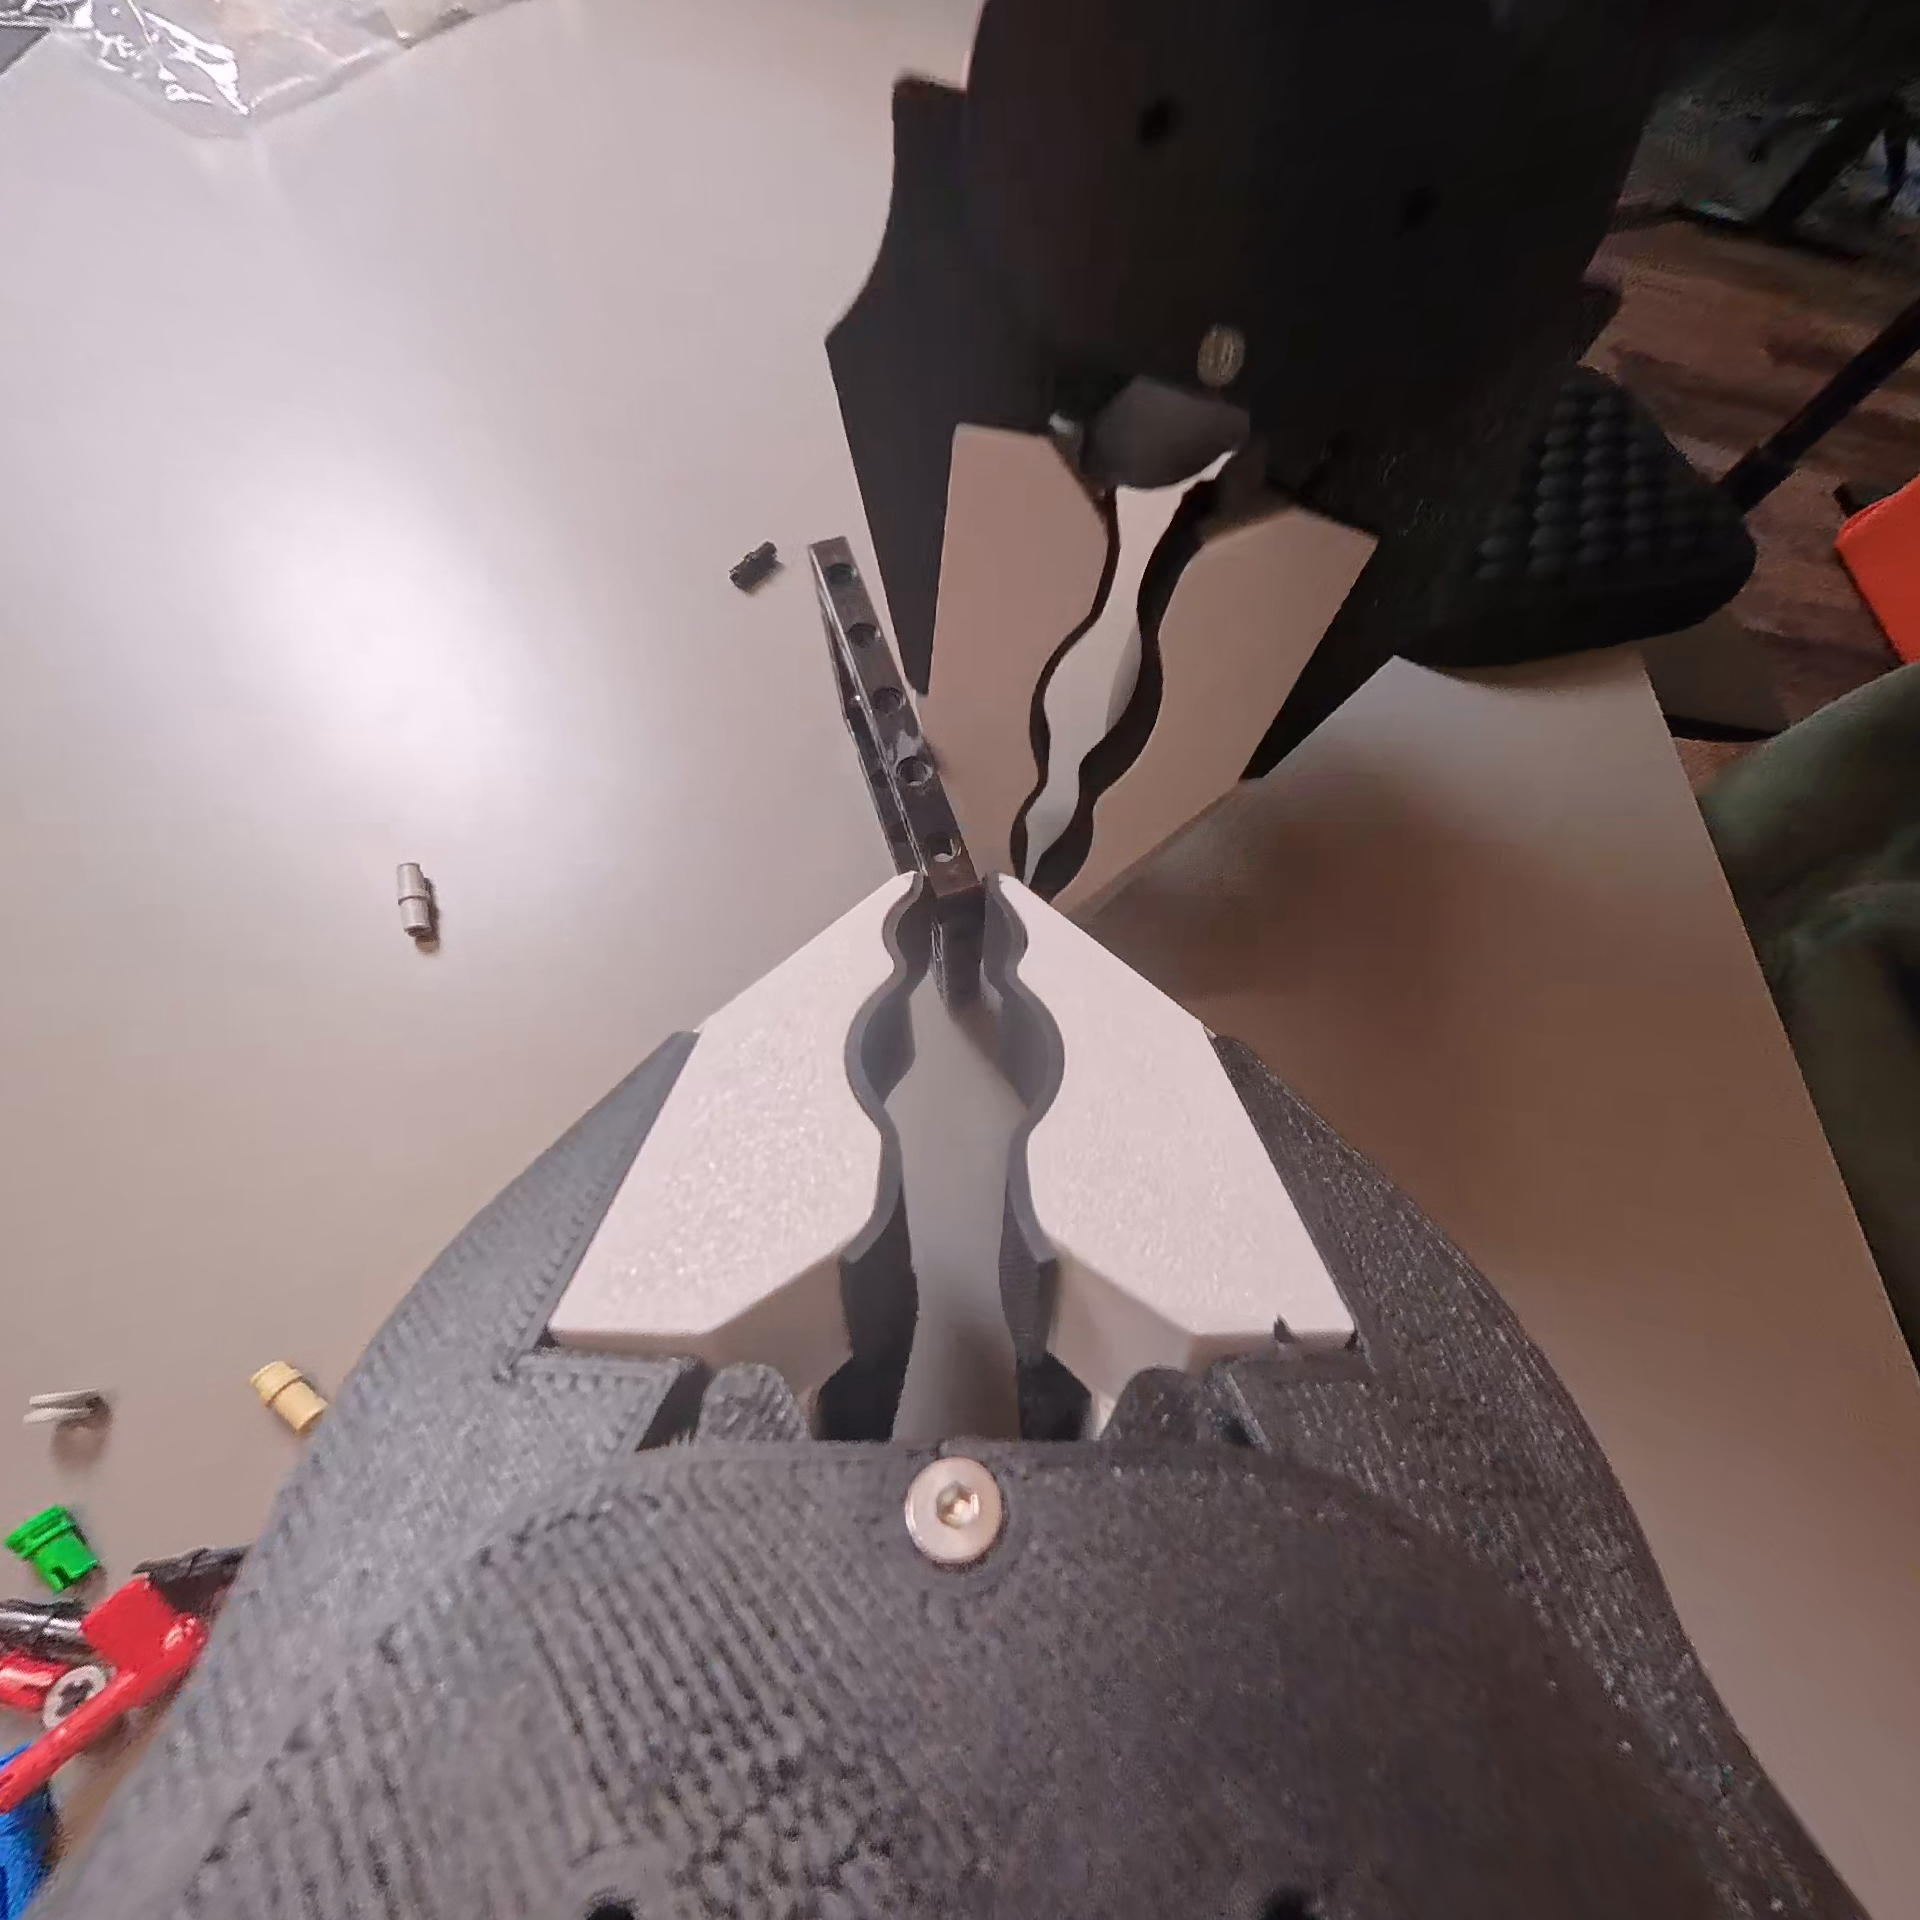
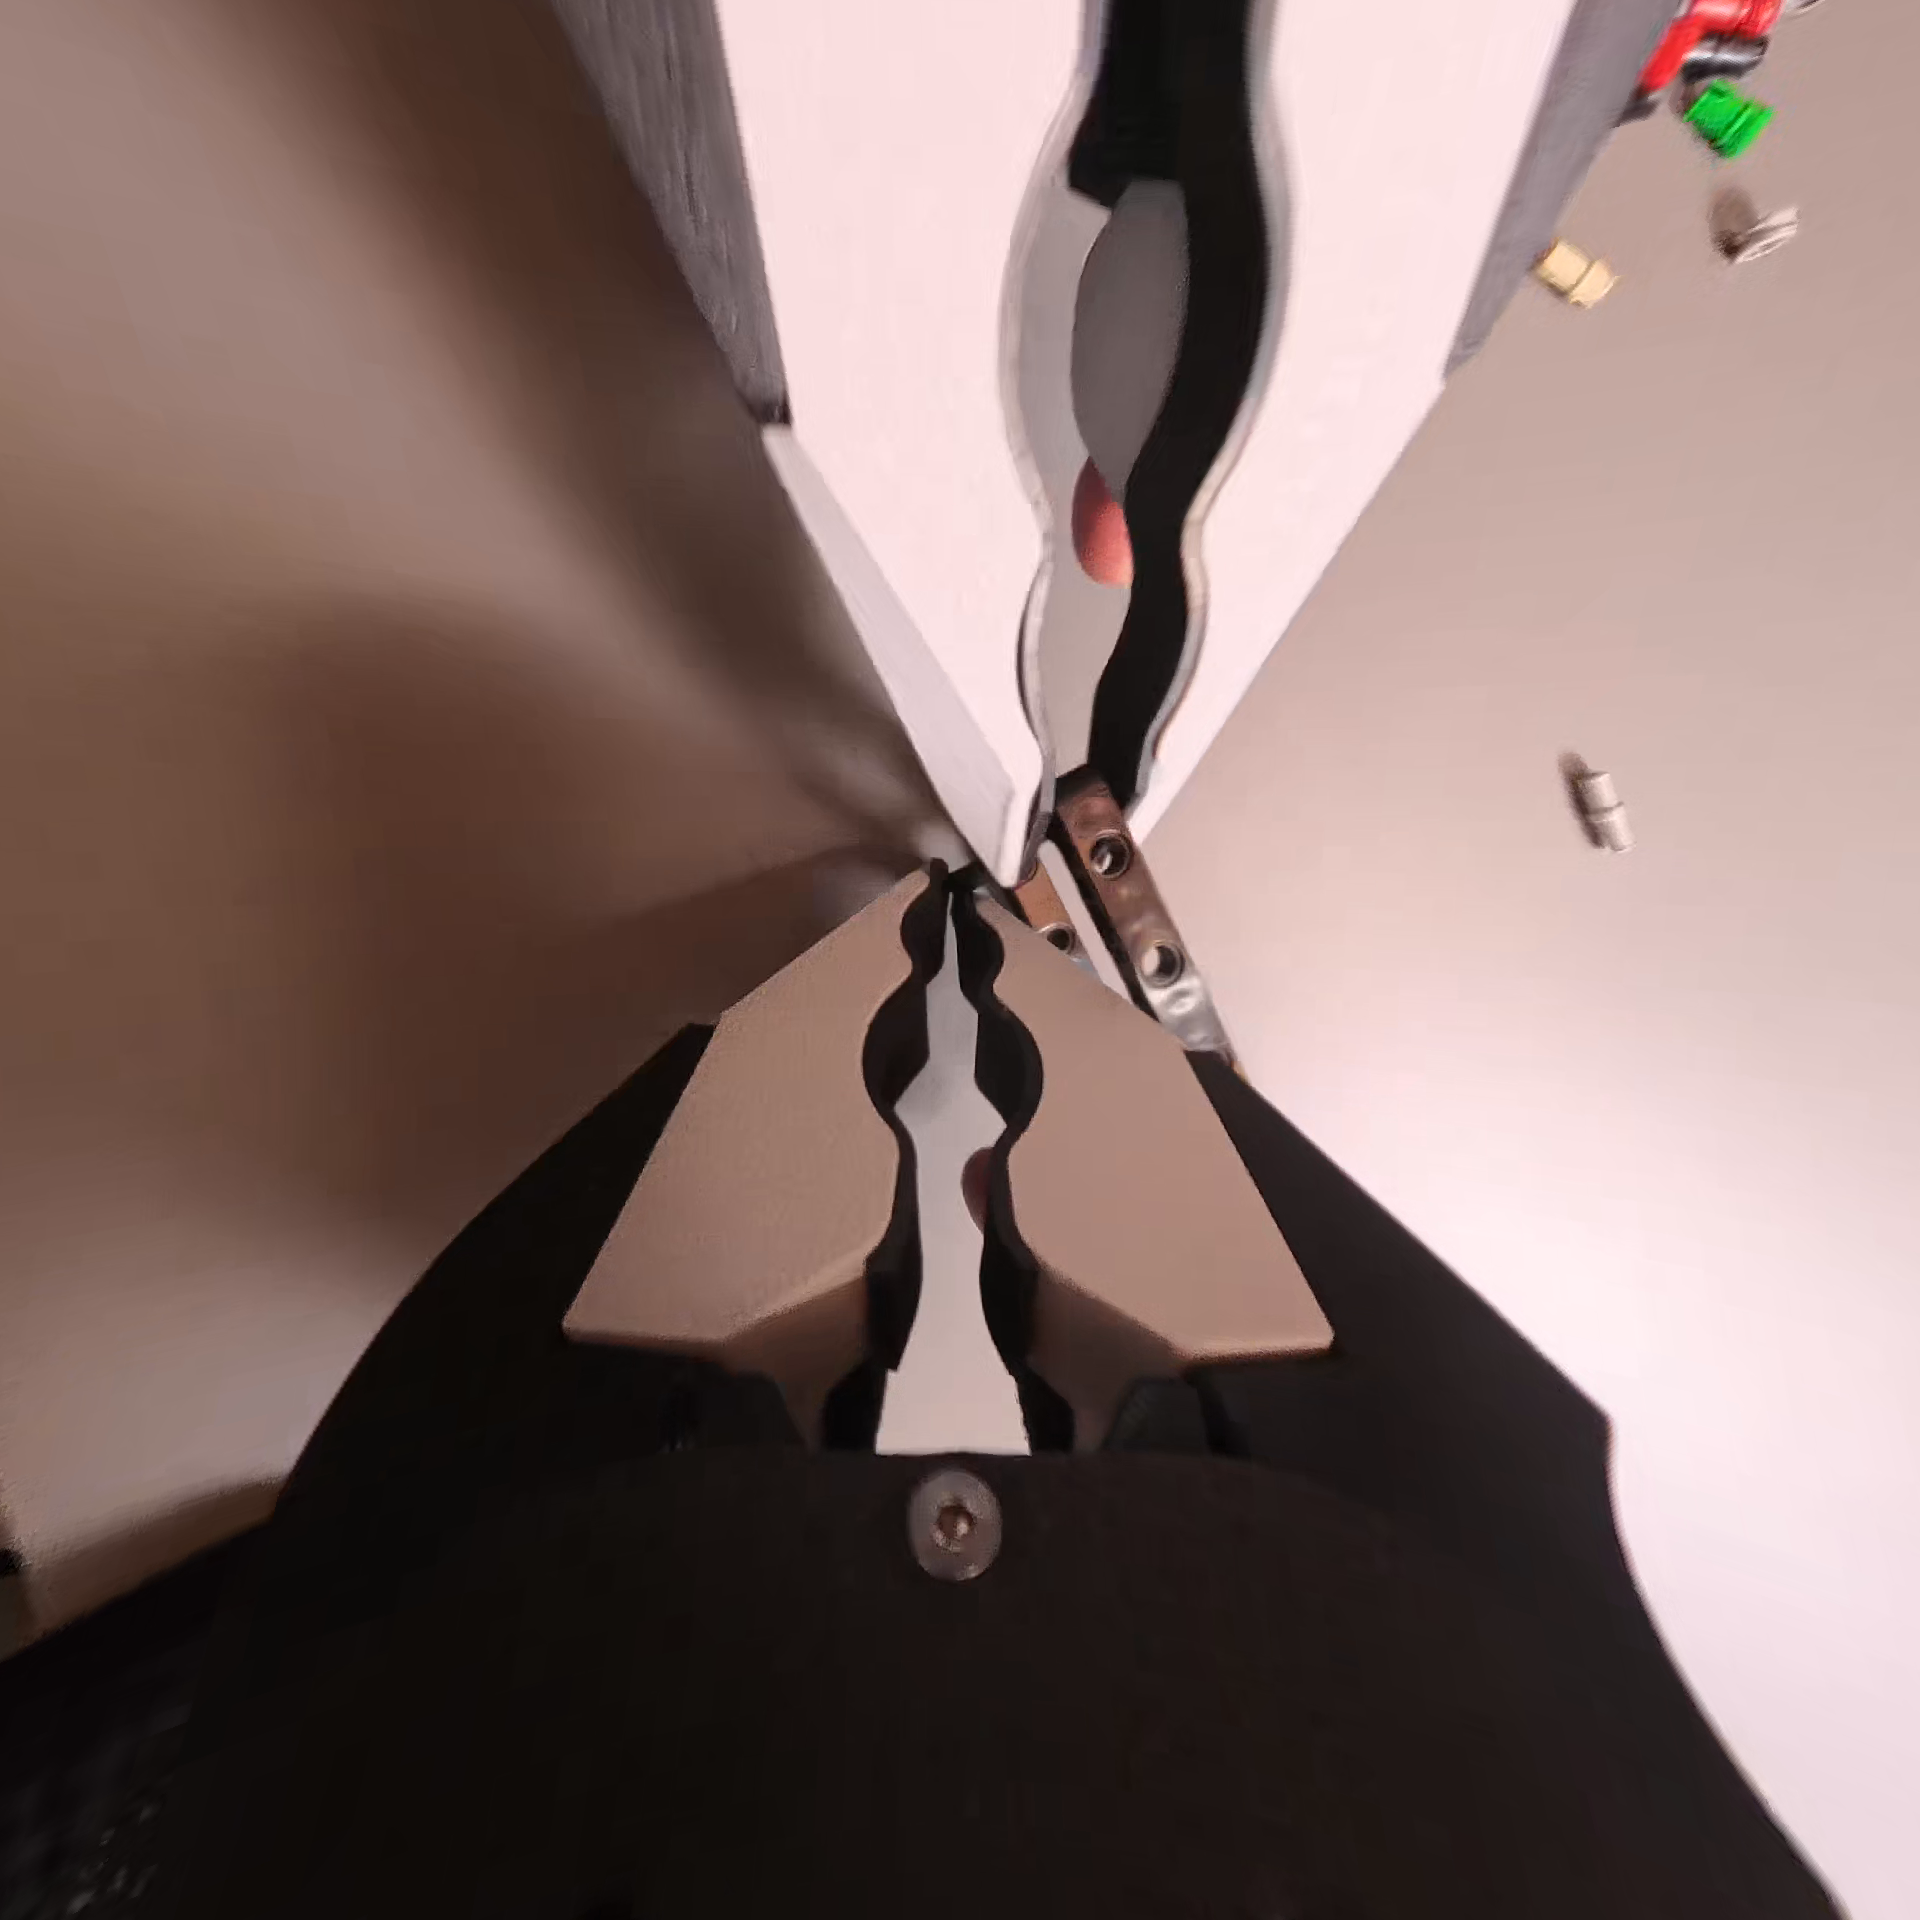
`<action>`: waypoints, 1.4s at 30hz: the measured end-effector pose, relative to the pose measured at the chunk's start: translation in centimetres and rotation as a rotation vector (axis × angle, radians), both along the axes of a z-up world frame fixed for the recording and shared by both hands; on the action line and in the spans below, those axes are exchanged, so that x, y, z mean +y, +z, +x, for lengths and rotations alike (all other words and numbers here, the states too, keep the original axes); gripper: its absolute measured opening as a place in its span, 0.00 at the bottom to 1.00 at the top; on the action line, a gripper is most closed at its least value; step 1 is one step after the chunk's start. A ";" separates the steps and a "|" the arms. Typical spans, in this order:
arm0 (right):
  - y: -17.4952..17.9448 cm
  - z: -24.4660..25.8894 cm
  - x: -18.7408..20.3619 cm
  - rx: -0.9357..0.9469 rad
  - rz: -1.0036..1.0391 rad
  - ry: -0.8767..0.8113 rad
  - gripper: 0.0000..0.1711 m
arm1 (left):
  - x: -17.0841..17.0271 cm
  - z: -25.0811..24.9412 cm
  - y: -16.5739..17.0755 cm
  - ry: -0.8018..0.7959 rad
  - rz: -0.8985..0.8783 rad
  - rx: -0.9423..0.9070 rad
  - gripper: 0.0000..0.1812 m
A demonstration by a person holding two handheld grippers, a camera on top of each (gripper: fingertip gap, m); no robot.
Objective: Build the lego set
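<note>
Lying loose on the worktop point(image 1: 312, 520) at far left: red parts point(image 1: 114, 1652), a green piece point(image 1: 52, 1548), a tan pin point(image 1: 286, 1397); farther in, a grey pin point(image 1: 416, 901) and a small black pin point(image 1: 755, 564). Pinching the near end of the black holed beam point(image 1: 888, 717) with the left gripper point(image 1: 951, 894), fingers closed on it, beam pointing away above the worktop. Meeting it tip to tip with the right gripper point(image 2: 948, 883), fingers nearly together; impossible to tell whether anything sits between them. Probably best: keeping the beam steady, aligning squarely with a hole, pressing gently.
</note>
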State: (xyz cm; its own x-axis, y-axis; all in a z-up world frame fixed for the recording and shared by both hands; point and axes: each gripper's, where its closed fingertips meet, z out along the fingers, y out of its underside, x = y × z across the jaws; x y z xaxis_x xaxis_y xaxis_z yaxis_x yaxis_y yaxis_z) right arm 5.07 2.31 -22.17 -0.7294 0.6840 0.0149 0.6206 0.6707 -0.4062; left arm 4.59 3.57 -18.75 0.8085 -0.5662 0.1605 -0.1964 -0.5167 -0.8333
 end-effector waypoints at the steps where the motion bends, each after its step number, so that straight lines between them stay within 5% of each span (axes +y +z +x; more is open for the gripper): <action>1: 0.6 -0.1 -0.1 0.015 -0.010 0.000 0.00 | 0.0 0.0 0.0 -0.001 -0.001 0.003 0.04; 13: 1.1 1.0 0.5 0.094 -0.028 -0.055 0.00 | 0.1 0.2 0.0 0.012 0.027 0.044 0.03; 23: 6.2 4.8 3.7 0.327 -0.352 -0.267 0.11 | -0.8 -0.3 0.0 0.002 0.022 0.067 0.03; 30: 1.7 5.7 12.3 0.362 -0.177 -0.523 0.14 | -1.3 -0.9 -0.1 0.023 -0.064 -0.068 0.03; 42: -0.5 0.3 14.1 0.180 -0.105 -0.468 0.13 | -1.4 -1.0 -0.4 0.041 -0.057 -0.109 0.03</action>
State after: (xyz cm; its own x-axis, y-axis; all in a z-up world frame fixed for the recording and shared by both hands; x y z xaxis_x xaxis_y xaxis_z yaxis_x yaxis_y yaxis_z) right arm 5.33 16.41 -22.68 -0.3366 0.9413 0.0257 0.7591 0.2873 -0.5841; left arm 3.56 2.16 -19.11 0.8066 -0.5205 0.2800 -0.0836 -0.5696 -0.8177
